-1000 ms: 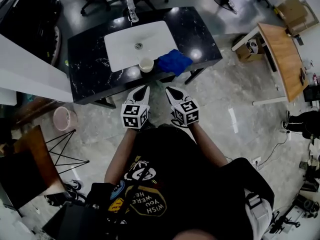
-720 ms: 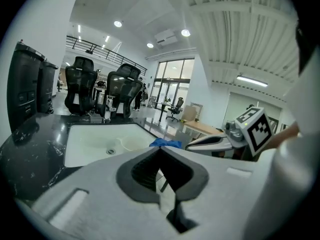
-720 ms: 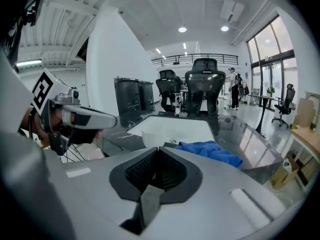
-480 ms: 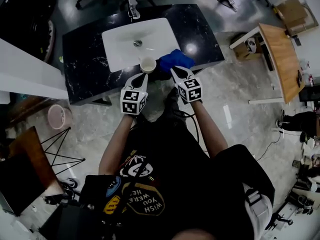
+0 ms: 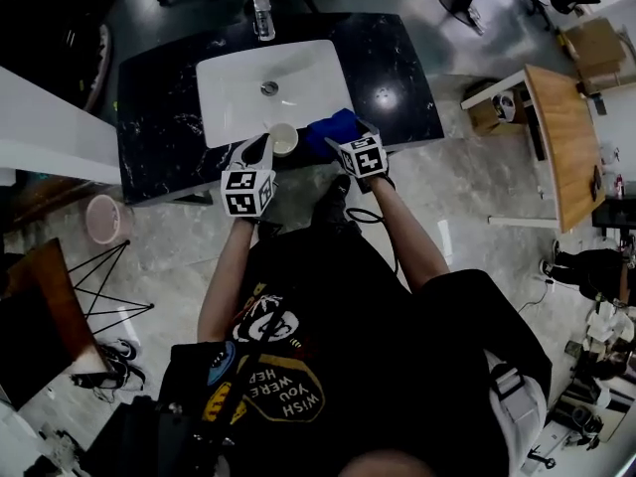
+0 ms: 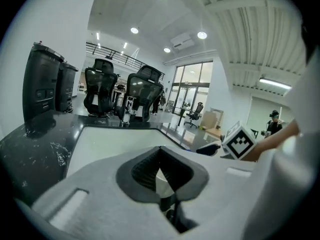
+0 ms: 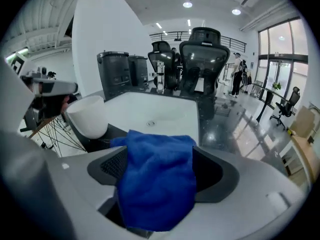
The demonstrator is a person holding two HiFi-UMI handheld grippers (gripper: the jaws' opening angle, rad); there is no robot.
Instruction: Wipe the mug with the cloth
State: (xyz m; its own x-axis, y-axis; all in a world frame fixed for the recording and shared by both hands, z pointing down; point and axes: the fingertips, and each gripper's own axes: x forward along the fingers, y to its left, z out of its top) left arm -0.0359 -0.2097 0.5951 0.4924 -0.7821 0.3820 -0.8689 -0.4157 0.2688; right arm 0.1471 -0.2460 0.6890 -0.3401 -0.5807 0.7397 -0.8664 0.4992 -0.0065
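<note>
A cream mug (image 5: 283, 139) stands at the front edge of the black counter (image 5: 164, 127), just before the white sink (image 5: 248, 82). Right of it lies a crumpled blue cloth (image 5: 334, 126). My left gripper (image 5: 258, 148) is shut, its tips beside the mug's rim; whether they touch I cannot tell. In the left gripper view the mug (image 6: 161, 182) shows pale under the closed tips (image 6: 160, 151). My right gripper (image 7: 160, 151) is at the cloth (image 7: 157, 184); its jaws are opening wide with the cloth bunched loosely between them. The mug (image 7: 88, 116) stands to its left.
A faucet (image 5: 261, 13) stands behind the sink. Office chairs (image 7: 205, 59) and dark bins (image 7: 117, 71) stand beyond the counter. A pink bucket (image 5: 101, 219) sits on the floor at the left, a wooden table (image 5: 556, 137) at the right.
Both grippers have moved forward from in front of the body to the counter's edge. The left one has come up to the mug, the right one to the cloth.
</note>
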